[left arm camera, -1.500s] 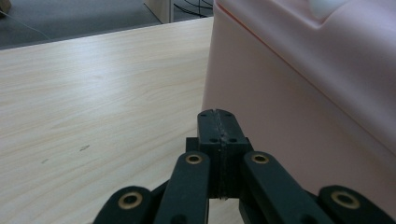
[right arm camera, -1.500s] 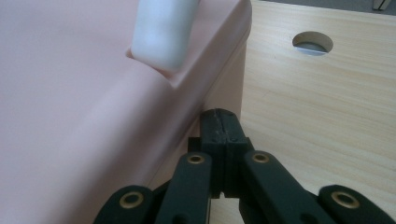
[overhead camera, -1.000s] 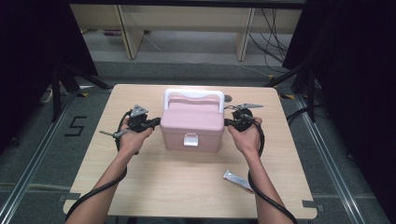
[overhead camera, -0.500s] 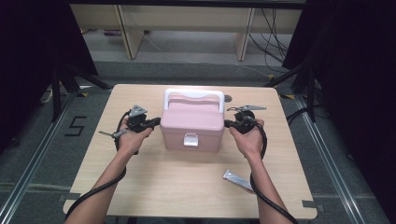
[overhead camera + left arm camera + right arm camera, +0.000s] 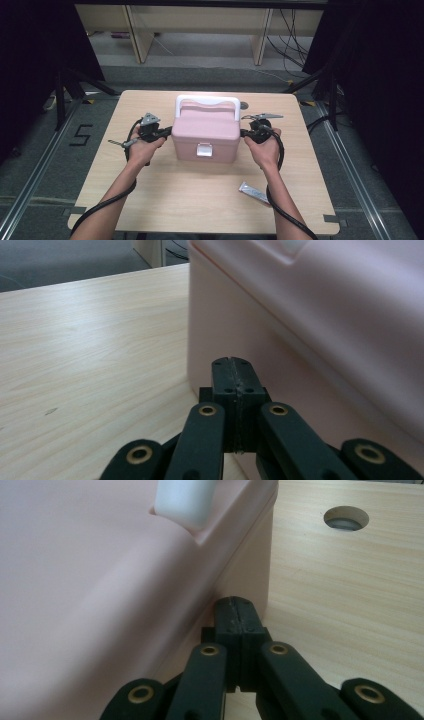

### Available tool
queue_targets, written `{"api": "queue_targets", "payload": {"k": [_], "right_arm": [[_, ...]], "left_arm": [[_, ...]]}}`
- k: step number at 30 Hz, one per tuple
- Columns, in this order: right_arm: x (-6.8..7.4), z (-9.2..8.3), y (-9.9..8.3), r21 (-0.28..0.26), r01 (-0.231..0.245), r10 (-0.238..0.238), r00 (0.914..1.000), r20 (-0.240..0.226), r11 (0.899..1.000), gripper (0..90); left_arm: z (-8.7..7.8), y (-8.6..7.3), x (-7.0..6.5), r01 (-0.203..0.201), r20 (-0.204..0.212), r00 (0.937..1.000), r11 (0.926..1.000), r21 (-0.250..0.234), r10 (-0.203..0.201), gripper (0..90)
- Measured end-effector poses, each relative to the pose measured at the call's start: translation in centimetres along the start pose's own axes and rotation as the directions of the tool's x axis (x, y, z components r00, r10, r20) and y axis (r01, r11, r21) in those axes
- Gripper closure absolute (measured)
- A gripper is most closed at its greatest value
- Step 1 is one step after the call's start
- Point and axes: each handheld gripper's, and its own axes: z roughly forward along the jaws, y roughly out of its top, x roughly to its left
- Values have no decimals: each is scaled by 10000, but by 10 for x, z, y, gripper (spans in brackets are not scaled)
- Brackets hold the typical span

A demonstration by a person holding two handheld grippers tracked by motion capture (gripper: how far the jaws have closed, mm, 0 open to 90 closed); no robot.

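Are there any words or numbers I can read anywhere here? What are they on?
"5": black number marked on the grey floor, left of the table.
Pink box: no words or labels readable on it.
Small silvery packet on the table: any print is too small and blurred to read.

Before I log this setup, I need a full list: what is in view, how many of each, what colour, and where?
box: one, pink, middle of the table, closed.
handle: one, white, arching over the box's far top edge.
latch: one, pale, on the box's near face.
tube: one, silvery, flat on the table near the right forearm.
hole: one, round, in the tabletop beyond the box's right side.
table: one, light wood.
shelving: pale, on the floor behind the table.
left gripper: black, fingers shut, at the box's left wall.
right gripper: black, fingers shut, at the box's right wall.
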Motion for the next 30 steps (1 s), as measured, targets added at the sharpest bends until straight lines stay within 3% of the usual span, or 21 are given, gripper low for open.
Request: {"api": "queue_targets", "payload": {"k": [2, 9, 30], "right_arm": [[0, 0, 0, 87, 62, -63, 9999, 157, 9999, 900], [-1, 1, -1, -139, 93, -93, 10000, 3, 9999, 900], [0, 1, -1, -95, 109, -110, 9999, -108, 9999, 900]], "left_arm": [[0, 0, -1, -102, -131, 9999, 9999, 6, 102, 900], [-2, 3, -2, -34, -24, 10000, 9998, -216, 33, 900], [-6, 6, -7, -143, -199, 9997, 9999, -59, 141, 900]]}}
